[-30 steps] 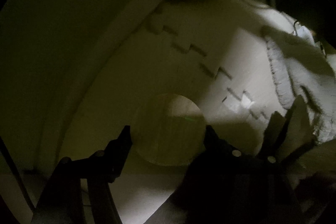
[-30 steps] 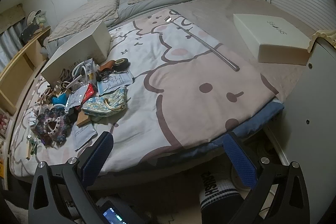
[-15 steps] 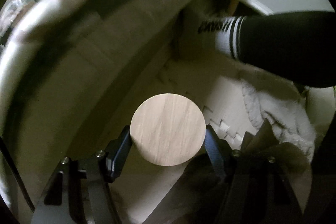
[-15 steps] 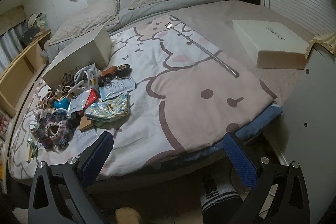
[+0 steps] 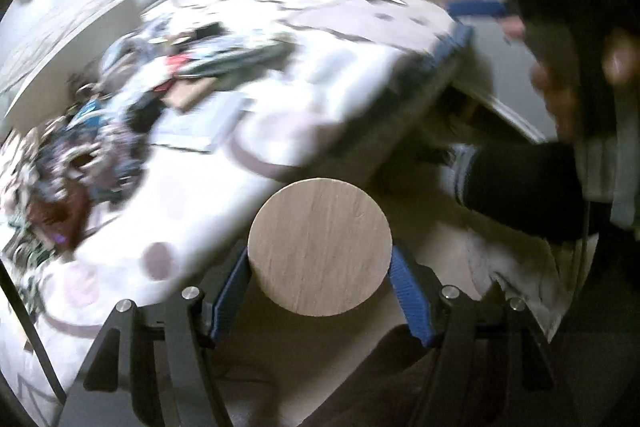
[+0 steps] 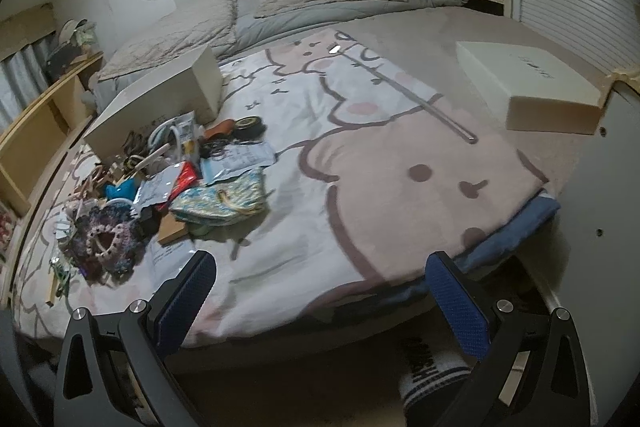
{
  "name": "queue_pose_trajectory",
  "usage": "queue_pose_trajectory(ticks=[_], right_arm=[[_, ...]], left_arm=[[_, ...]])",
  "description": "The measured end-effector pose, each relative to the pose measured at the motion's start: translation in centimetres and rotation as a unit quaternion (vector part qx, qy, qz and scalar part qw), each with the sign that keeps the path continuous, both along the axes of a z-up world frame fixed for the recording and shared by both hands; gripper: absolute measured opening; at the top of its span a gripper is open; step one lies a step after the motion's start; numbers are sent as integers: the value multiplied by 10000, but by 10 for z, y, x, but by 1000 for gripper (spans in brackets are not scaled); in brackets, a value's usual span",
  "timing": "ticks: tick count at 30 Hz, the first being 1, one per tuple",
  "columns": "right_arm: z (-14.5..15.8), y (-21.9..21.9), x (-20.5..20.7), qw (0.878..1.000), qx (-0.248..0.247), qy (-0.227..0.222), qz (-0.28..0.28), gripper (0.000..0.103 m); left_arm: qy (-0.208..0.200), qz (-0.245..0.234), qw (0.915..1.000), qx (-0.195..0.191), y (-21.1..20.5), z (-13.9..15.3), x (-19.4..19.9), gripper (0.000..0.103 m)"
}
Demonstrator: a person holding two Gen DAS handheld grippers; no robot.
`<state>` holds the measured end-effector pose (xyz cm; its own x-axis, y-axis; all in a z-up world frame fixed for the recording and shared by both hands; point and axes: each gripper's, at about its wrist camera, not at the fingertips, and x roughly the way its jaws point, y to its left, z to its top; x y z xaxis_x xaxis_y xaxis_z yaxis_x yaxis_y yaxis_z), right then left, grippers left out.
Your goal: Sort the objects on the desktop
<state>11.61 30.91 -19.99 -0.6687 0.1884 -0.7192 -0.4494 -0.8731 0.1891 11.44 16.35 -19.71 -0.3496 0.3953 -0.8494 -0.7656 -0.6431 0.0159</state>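
Left gripper (image 5: 320, 279) clamps a round wooden disc (image 5: 319, 247) between its blue pads, off the near edge of the bed (image 6: 400, 195). Right gripper (image 6: 320, 297) stands wide and empty. Clutter pile (image 6: 160, 183) lies on the left, a white box (image 6: 532, 87) far right.

Clutter pile (image 5: 120, 115) motion-blurred; sock (image 6: 432, 379) half behind right tongs (image 6: 320, 299)

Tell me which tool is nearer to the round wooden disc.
Left. The left tool is clamped on the wooden disc, one blue pad on each side of it. The right tool stands open over the bed's near edge, holding nothing, with no disc in its view.
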Motion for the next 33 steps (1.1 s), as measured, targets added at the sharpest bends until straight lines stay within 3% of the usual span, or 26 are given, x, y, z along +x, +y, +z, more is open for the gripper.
queue_pose_trajectory(ticks=[6, 8, 16, 23, 30, 33], right_arm=[[1, -28, -12, 9983, 53, 284, 509, 103], [2, -40, -22, 9950, -2, 407, 909, 103], [-15, -82, -69, 9813, 55, 332, 1895, 103], [-48, -116, -102, 9630, 614, -225, 2614, 103], [-70, -122, -124, 9609, 490, -515, 2676, 103], [-68, -126, -124, 9585, 581, -422, 2759, 87]], left_arm=[[142, 855, 9961, 172, -42, 15, -39, 68], [160, 1136, 9931, 242, -55, 18, -51, 68], [123, 2077, 9779, 207, -95, 7, -87, 68], [63, 2541, 9671, 111, -115, -5, -107, 68], [260, 2705, 9623, 97, -117, -10, -111, 70], [398, 2755, 9605, 44, -116, -13, -112, 71]])
